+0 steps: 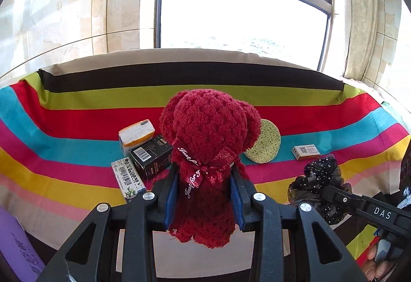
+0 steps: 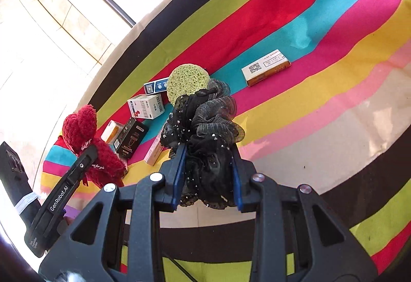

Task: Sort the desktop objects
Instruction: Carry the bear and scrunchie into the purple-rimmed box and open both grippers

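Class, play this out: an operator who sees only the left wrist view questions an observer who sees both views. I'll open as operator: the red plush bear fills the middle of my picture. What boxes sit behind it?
Observer: A white box with a barcode lies flat beyond the black box, hidden from you by the bear.
Operator: Anything further back?
Observer: A small blue box lies touching the green sponge.
Operator: What grips that black frilly thing on my right?
Observer: The right tongs are shut on the black scrunchie, blue pads pressing both sides.
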